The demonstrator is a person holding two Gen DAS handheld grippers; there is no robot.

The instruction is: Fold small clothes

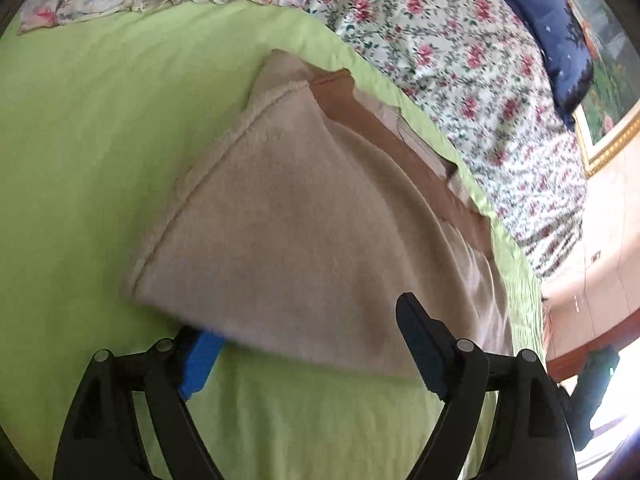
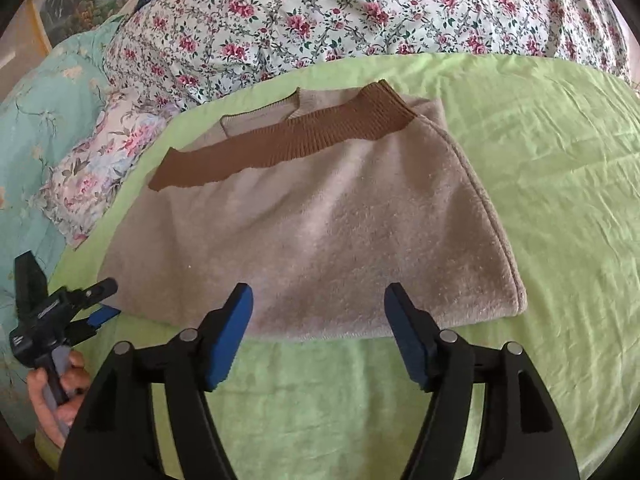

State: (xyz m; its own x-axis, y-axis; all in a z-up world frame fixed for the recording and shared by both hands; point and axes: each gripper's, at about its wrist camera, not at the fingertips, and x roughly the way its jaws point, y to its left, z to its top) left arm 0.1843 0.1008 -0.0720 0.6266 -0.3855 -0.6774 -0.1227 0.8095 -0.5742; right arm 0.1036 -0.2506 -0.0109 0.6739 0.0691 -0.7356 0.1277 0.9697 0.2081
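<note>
**Folded sweater sits near the sheet's edge, both grippers spread**

A beige sweater (image 2: 312, 232) with a brown ribbed band (image 2: 280, 148) lies folded on the green sheet (image 2: 540, 168) of a bed, filling the middle of the right wrist view. The right gripper (image 2: 318, 336) hovers at its near edge, jaws wide apart and holding nothing. In the left wrist view the left gripper (image 1: 308, 344) is also spread wide: one blue pad (image 1: 198, 364) sits tucked under the sweater's (image 1: 304, 216) near edge, the other rests above the cloth, so it straddles the edge without pinching it.

The fold looks nearly finished. The risk, as I judge it, lies in the left pad under the hem: pulling it out sideways could drag the lower layer and spoil the fold. The thick, fuzzy fabric may also spring open if released unevenly. The floral quilt (image 2: 360, 12) lies just beyond the sweater.
</note>
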